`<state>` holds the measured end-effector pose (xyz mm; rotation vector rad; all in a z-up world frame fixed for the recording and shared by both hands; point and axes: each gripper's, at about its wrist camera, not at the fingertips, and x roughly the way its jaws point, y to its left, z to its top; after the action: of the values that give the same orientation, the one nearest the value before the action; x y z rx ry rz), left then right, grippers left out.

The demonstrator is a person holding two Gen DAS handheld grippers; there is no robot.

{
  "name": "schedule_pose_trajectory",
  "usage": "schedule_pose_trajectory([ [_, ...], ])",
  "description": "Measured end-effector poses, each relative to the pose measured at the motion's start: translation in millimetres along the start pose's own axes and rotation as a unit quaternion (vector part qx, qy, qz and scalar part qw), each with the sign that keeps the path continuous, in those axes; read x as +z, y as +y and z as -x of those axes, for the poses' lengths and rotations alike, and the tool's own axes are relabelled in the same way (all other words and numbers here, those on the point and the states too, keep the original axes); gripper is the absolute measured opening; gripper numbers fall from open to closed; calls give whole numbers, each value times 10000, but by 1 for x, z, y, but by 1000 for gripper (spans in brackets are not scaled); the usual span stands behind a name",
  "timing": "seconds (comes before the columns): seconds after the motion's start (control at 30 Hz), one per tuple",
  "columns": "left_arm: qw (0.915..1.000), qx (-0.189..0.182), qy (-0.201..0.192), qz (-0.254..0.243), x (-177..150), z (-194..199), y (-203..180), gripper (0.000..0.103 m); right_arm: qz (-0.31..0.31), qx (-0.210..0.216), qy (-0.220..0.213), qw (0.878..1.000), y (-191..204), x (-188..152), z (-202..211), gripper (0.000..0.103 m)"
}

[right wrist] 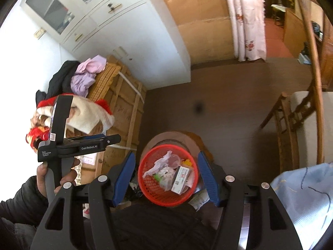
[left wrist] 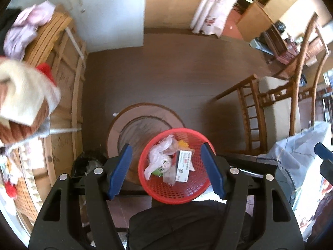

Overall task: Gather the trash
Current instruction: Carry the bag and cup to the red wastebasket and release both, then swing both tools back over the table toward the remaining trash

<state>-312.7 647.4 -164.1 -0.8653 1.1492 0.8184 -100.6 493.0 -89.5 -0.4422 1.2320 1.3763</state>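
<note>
A red mesh basket [left wrist: 166, 191] stands on a round wooden stool [left wrist: 133, 116] below both grippers. It holds trash: a crumpled pink wrapper [left wrist: 160, 154], a small white box with a red label [left wrist: 184, 166] and a yellow scrap [left wrist: 183, 143]. My left gripper [left wrist: 167, 171] is open and empty, high above the basket. My right gripper [right wrist: 166, 180] is open and empty too, also above the basket [right wrist: 164, 196]. The box [right wrist: 181, 179] and the wrapper [right wrist: 164, 158] show there. The left gripper's body [right wrist: 62, 143] shows at the left of the right wrist view.
A wooden crate [right wrist: 122, 104] piled with clothes [right wrist: 87, 75] stands at the left by a white cabinet [right wrist: 100, 20]. A wooden chair [left wrist: 270, 108] is at the right. A pale blue bag [right wrist: 301, 200] lies at the lower right. Brown floor [left wrist: 166, 73] stretches ahead.
</note>
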Motion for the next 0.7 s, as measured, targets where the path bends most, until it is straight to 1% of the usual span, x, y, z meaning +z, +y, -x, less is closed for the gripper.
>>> schedule_pose_trajectory([
  [0.13,9993,-71,-48,-372,7,1,-29,67,-245,-123,-164,9995,-16,-6,13,62],
  [0.37,9950,-167,-125,-979,14,3,-76,67,-625,-372,-467,9963,-42,-21,38,62],
  [0.7,9840,-218,-183,-1758,14,2,-143,67,-1229,-656,-819,9869,-78,-51,72,62],
])
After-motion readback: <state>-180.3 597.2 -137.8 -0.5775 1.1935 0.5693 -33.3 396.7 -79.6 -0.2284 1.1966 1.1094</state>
